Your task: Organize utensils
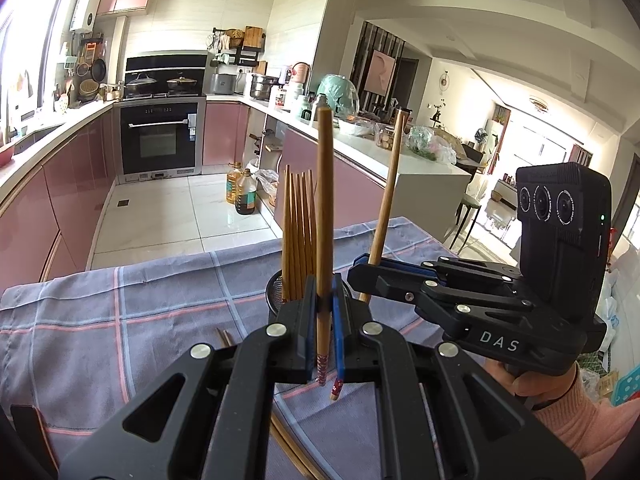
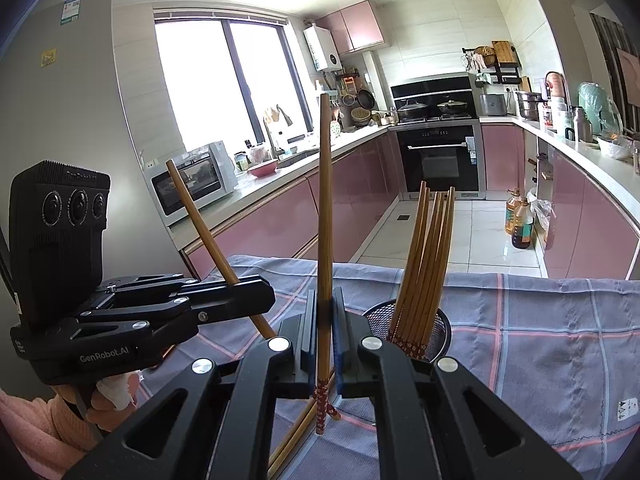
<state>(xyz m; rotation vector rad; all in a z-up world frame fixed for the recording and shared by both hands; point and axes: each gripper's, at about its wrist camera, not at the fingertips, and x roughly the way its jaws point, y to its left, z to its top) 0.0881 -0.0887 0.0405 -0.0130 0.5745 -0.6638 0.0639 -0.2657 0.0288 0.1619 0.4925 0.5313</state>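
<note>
Both grippers, left gripper and right gripper, fingers clamped on one upright chopstick each

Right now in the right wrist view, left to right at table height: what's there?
left gripper clamping a tilted chopstick → right gripper clamping an upright chopstick → mesh holder with chopstick bundle.

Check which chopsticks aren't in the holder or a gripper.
The loose chopsticks lying flat on the plaid cloth; the rest stand in the mesh holder or are clamped.
</note>
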